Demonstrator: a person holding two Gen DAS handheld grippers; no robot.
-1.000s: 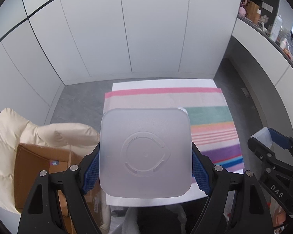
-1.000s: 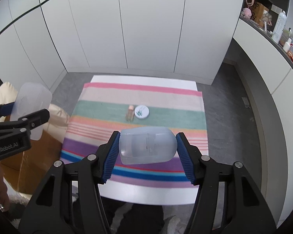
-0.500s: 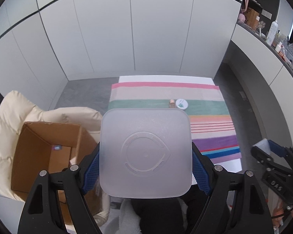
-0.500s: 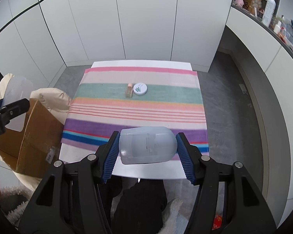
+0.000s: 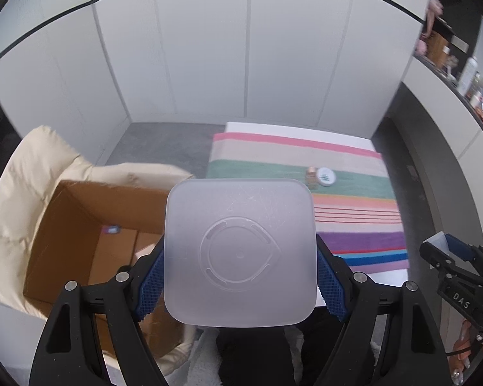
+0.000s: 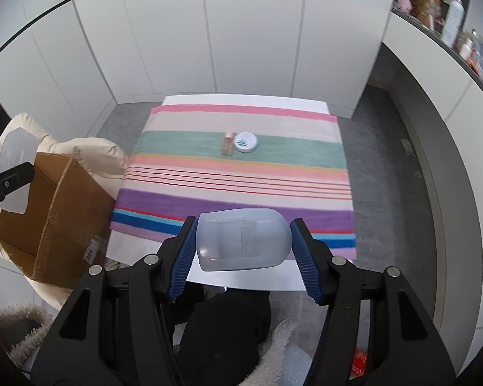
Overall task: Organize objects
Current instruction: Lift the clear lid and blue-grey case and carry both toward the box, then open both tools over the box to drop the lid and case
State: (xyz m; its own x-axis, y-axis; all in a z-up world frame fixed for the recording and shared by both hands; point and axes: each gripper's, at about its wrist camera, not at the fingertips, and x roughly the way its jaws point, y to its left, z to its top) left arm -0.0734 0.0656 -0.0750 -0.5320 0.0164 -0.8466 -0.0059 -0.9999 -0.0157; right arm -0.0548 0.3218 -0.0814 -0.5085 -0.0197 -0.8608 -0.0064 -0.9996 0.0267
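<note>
The left tool (image 5: 240, 281) is held high in the air, tilted down, between the open cardboard box (image 5: 90, 234) and the bench (image 5: 306, 130); its blue pads (image 5: 149, 284) clamp a frosted square lid (image 5: 240, 251), whose broad face with a moulded ring faces the camera. The right tool (image 6: 241, 251) hovers above the near edge of the striped cloth (image 6: 238, 177), clenched on a translucent container (image 6: 243, 239) lying sideways, long axis left to right, rounded end to the right. On the green stripe, a small bottle (image 6: 228, 143) stands just beside a round tin (image 6: 246, 141).
</note>
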